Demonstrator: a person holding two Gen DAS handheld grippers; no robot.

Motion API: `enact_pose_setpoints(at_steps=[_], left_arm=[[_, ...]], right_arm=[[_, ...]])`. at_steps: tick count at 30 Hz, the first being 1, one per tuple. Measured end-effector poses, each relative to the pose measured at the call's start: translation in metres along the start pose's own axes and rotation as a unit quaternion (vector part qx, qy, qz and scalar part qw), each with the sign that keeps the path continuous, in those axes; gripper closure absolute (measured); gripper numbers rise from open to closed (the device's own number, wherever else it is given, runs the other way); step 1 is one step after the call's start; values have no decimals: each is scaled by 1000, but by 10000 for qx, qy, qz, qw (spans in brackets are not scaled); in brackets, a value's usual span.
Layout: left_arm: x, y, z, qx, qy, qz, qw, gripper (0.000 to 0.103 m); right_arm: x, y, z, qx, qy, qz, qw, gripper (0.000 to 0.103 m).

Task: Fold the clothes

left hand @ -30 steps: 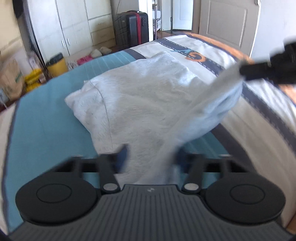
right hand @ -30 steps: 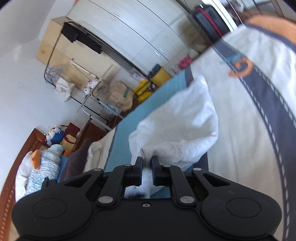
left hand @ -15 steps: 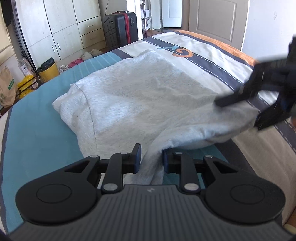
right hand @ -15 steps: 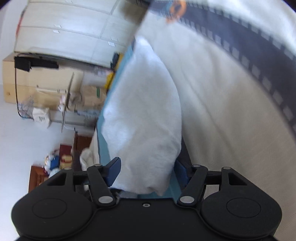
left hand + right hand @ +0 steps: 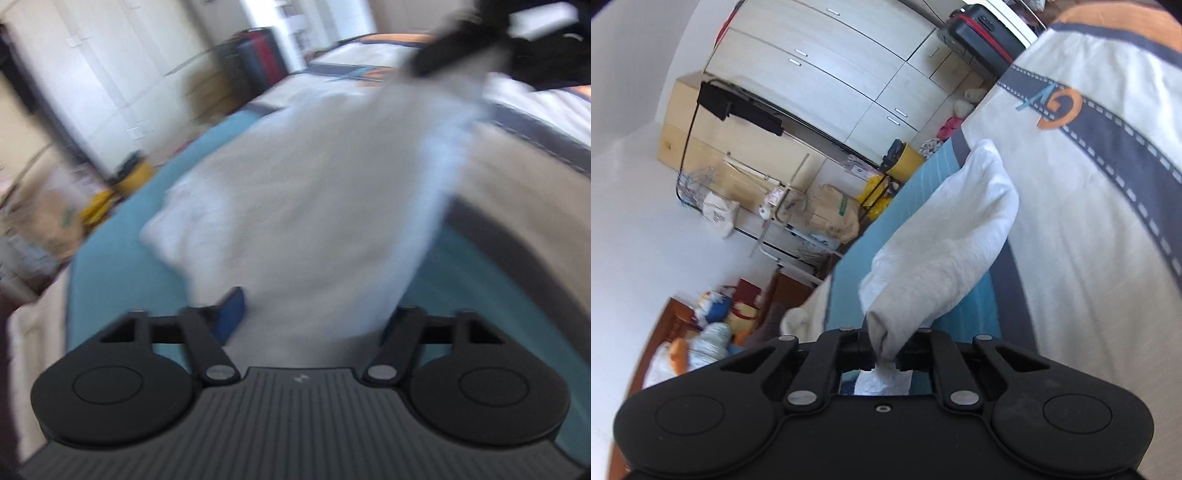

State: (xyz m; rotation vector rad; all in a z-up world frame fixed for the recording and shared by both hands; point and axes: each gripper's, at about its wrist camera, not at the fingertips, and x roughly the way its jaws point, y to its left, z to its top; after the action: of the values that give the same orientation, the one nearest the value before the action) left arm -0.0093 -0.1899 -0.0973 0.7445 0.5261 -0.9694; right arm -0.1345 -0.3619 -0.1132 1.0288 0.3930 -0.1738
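Two claws work one pale grey garment point(image 5: 314, 206) over a bed point(image 5: 1082, 229). In the left wrist view, which is blurred, the left claw point(image 5: 314, 314) stands spread wide, its blue-padded fingers point(image 5: 232, 309) far apart, with the near end of the garment passing between them; I cannot tell whether the cloth touches either pad. The garment stretches away from that claw in a broad band above the teal part of the bedcover point(image 5: 110, 266), and its far corner rises to the right claw point(image 5: 480, 40), seen as a dark shape at the upper right. In the right wrist view the right claw point(image 5: 886, 354) is pressed together on a bunched edge of the garment point(image 5: 945, 251), which hangs away from it over the teal stripe. Beyond the bed stand a yellow bin point(image 5: 905, 160), a dark suitcase point(image 5: 982, 33) and pale cupboards point(image 5: 827, 70).
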Motion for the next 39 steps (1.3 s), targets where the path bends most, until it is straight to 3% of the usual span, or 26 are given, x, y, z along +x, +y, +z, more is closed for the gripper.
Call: enact_pose_setpoints(at_steps=[3, 7, 12, 15, 21, 23, 27, 30, 34, 38, 39], left_arm=[[-18, 13, 4, -405, -465, 106, 9980, 94], [-51, 5, 11, 55, -768, 217, 9968, 95], [-62, 4, 16, 169, -717, -172, 9971, 94], [-68, 4, 19, 236, -686, -406, 9965, 92], [-82, 4, 25, 372, -623, -872, 9935, 89], [-86, 4, 27, 416, -601, -1028, 9920, 84], [-55, 38, 46, 147, -1041, -892, 9905, 66], [-15, 59, 47, -373, -1251, -977, 9866, 65], [21, 82, 35, -1325, -673, -1297, 9804, 66], [35, 92, 27, -1413, -646, -1375, 9782, 62], [38, 94, 27, -1477, -712, -1398, 9765, 61]], right_arm=[[3, -7, -6, -153, 34, -28, 9999, 92], [-21, 0, -14, -346, 128, -21, 9993, 92], [-68, 18, -26, -747, 798, -233, 9937, 92], [-86, 8, -30, -580, 986, -327, 9929, 92], [-60, -5, -3, -527, 966, -672, 9917, 92], [-48, -3, 15, -469, 852, -639, 9932, 92], [-13, 5, 50, -890, 657, -740, 9911, 94], [23, -1, 67, -1175, 582, -1014, 9862, 94], [56, -31, 79, -664, 787, -734, 9920, 92], [63, -56, 74, -345, 494, -369, 9975, 86], [63, -59, 73, -374, 434, -400, 9976, 88]])
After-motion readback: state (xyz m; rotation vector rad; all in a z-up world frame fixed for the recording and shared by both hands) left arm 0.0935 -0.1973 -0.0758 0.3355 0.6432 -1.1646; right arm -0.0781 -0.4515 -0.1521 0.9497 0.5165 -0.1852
